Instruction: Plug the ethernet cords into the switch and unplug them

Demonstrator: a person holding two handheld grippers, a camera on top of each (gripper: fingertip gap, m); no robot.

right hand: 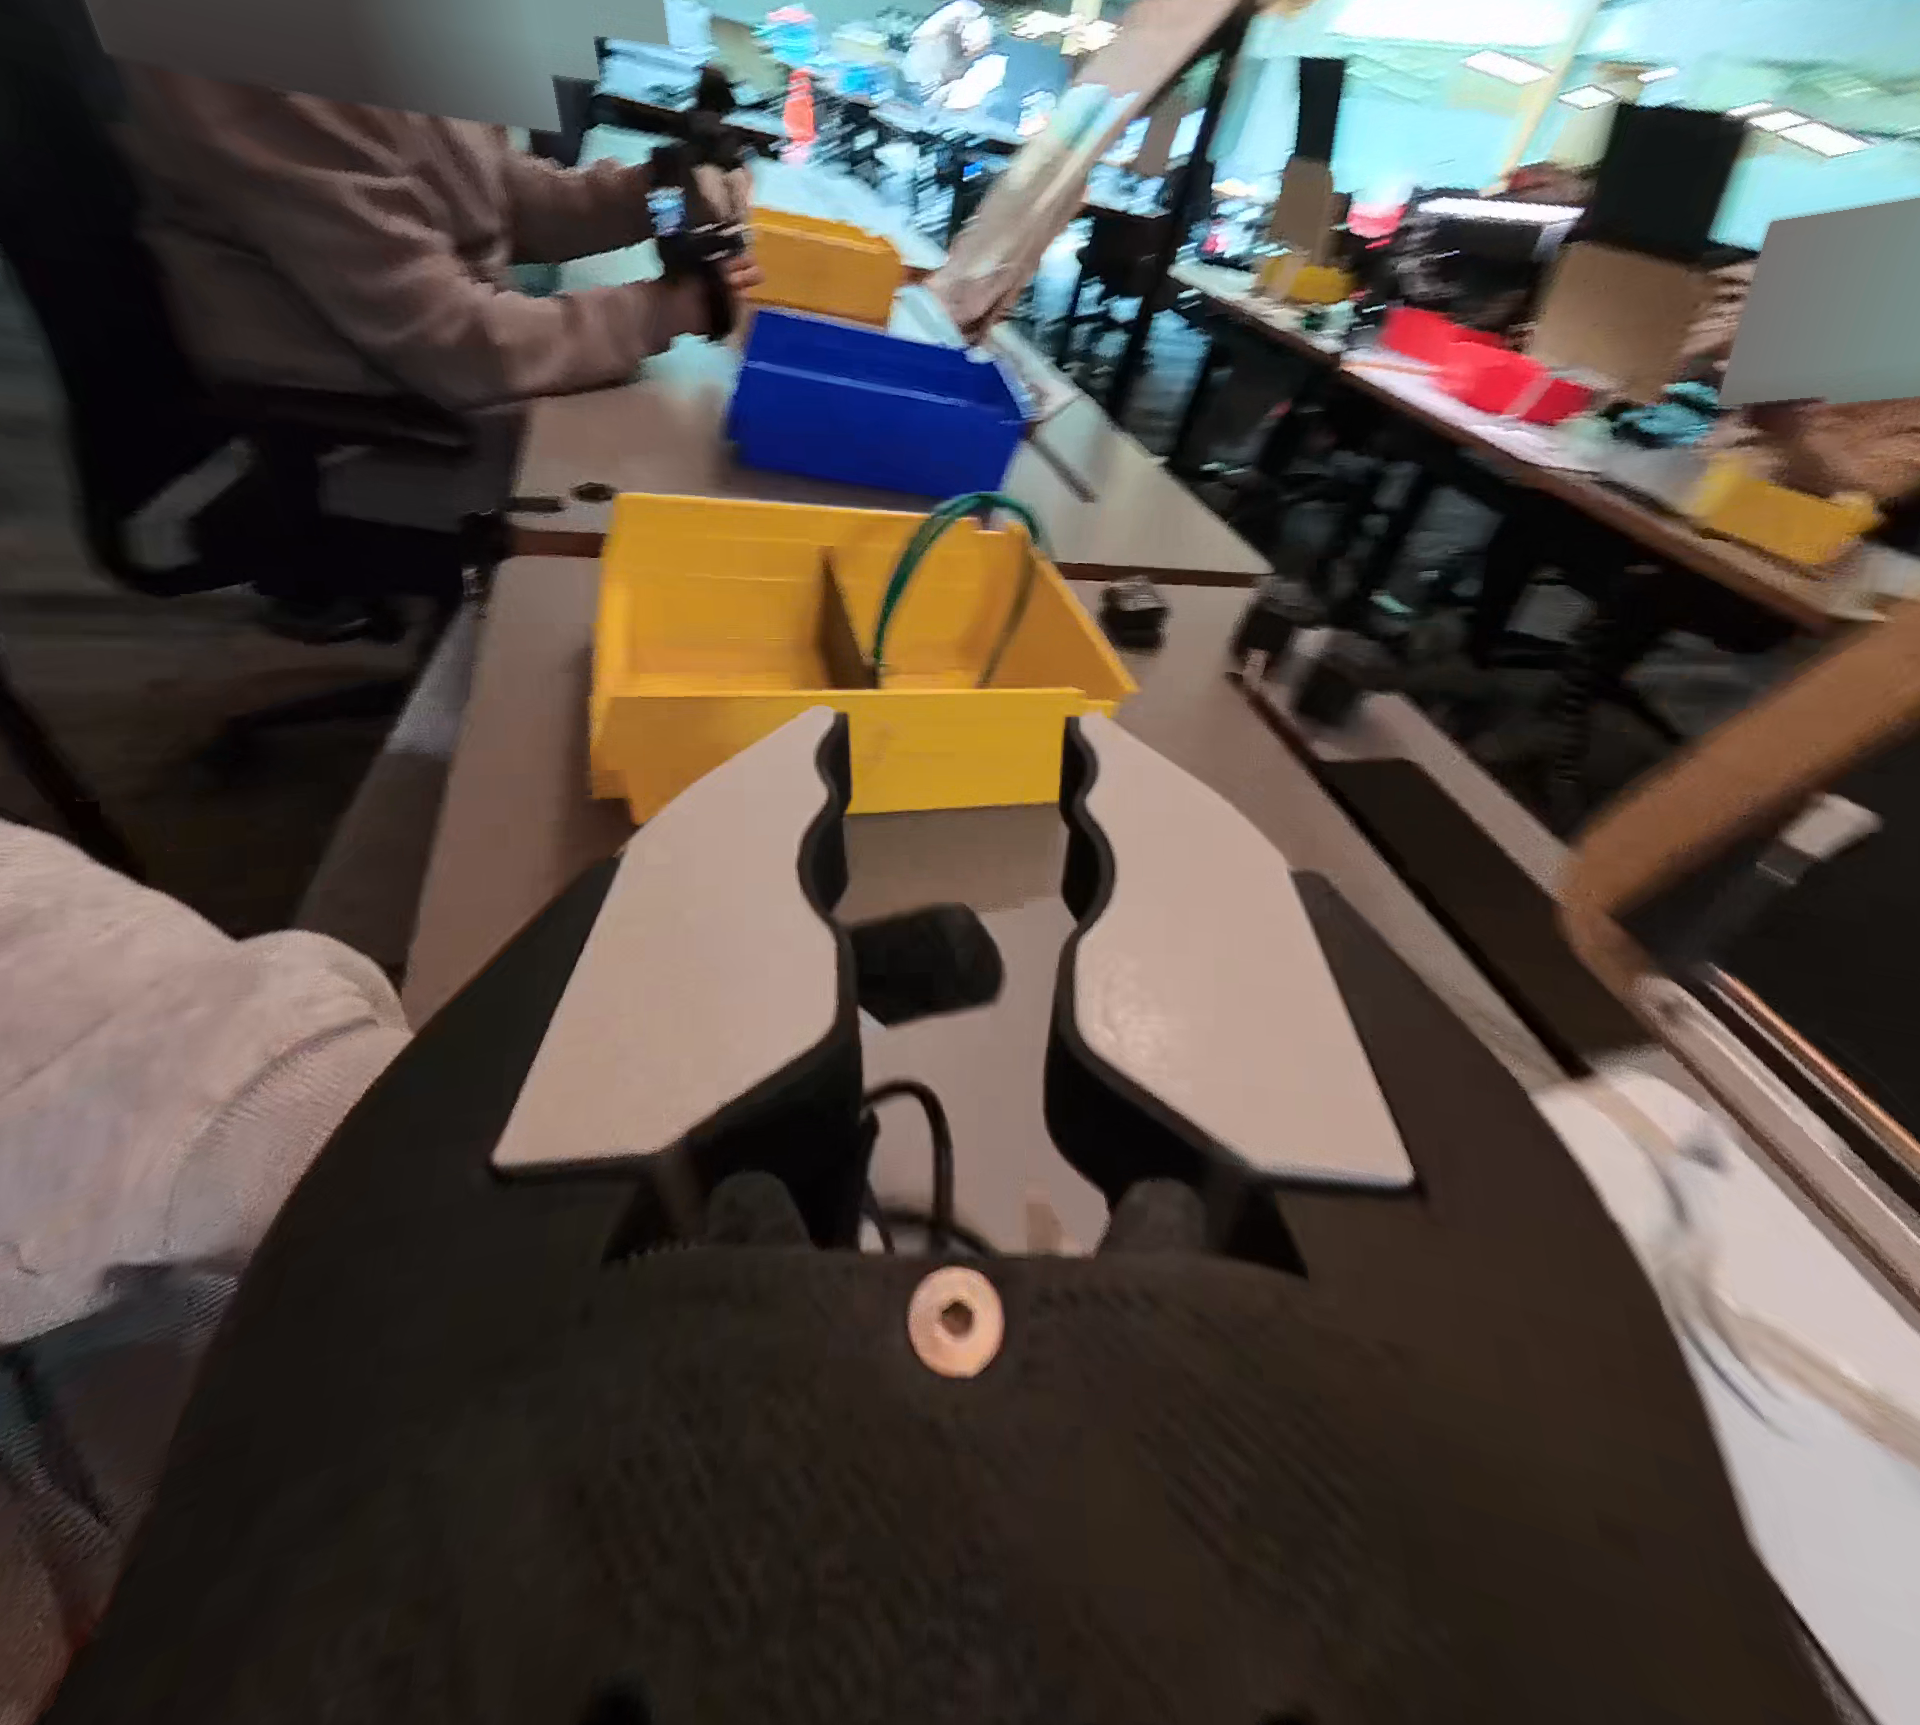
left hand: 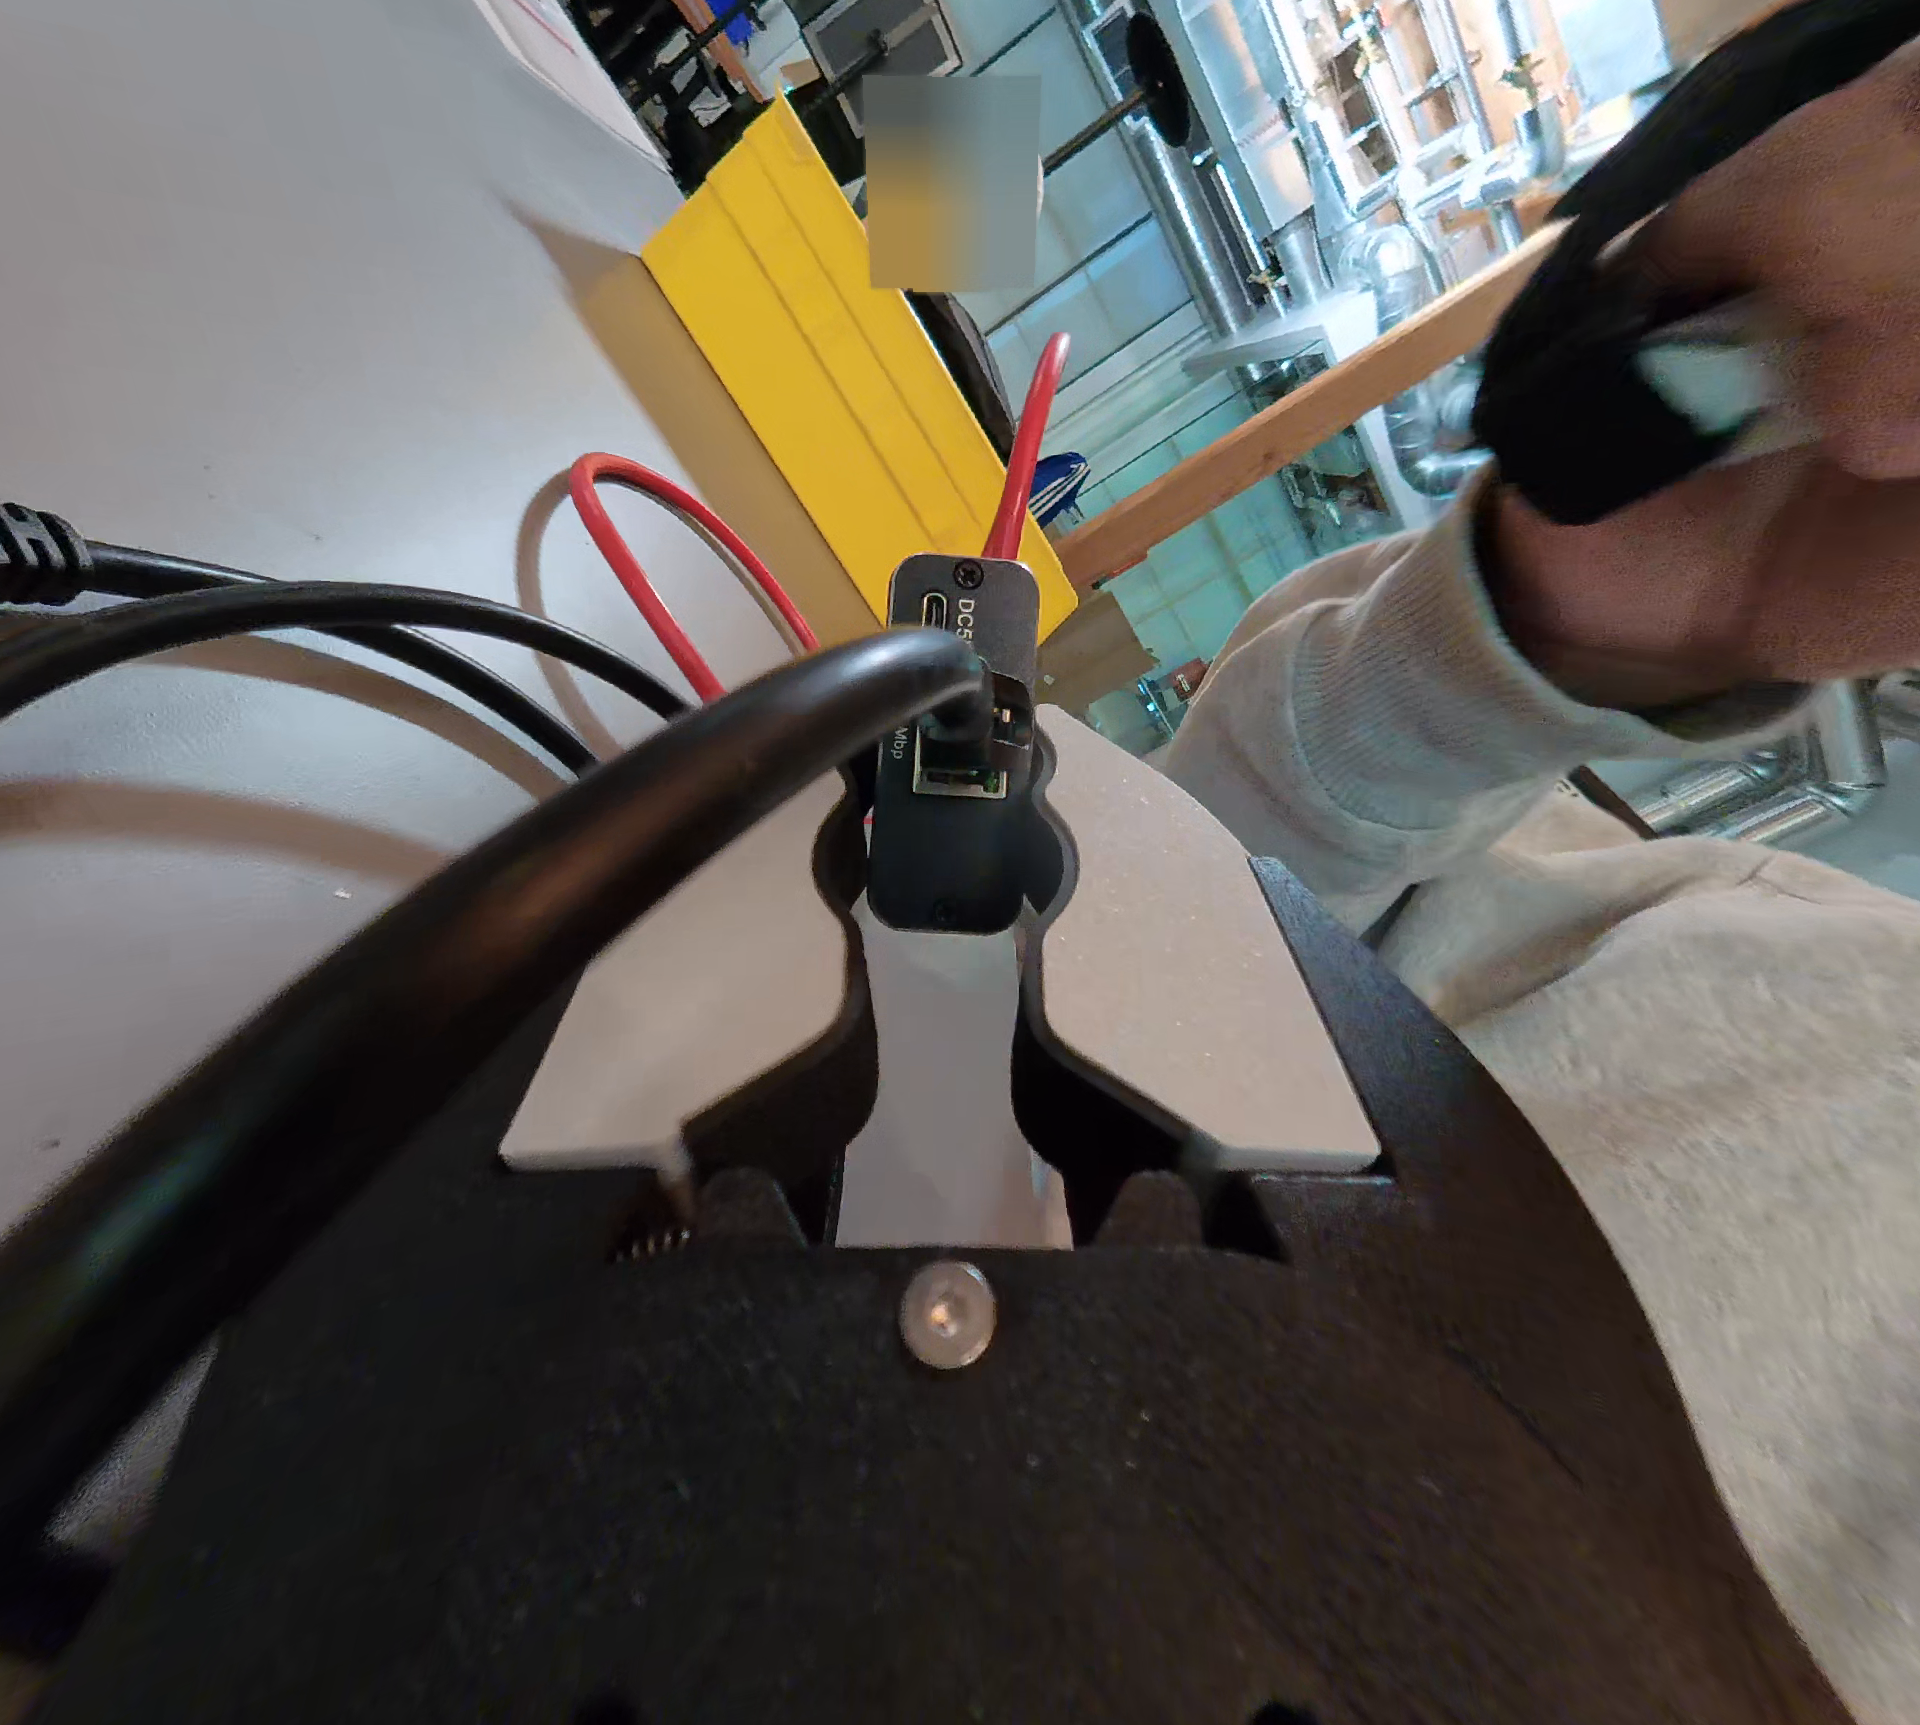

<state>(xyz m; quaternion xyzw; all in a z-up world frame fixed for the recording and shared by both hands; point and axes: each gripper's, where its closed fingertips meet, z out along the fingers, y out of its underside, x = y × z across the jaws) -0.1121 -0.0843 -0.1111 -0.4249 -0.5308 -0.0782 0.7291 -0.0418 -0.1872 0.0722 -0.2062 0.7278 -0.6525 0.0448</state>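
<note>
L gripper clamps switch; R gripper empty.

The right gripper gapes empty above the table, facing a yellow bin.

Brightly lit workshop: long grey-topped table rows, silver corrugated ventilation ducts, black swivel office chair.

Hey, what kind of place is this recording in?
Probably a shared workshop or lab: long worktables crowded with gear, yellow plastic parts bin and blue plastic bin on the near table, silver ventilation ducts behind.
</note>
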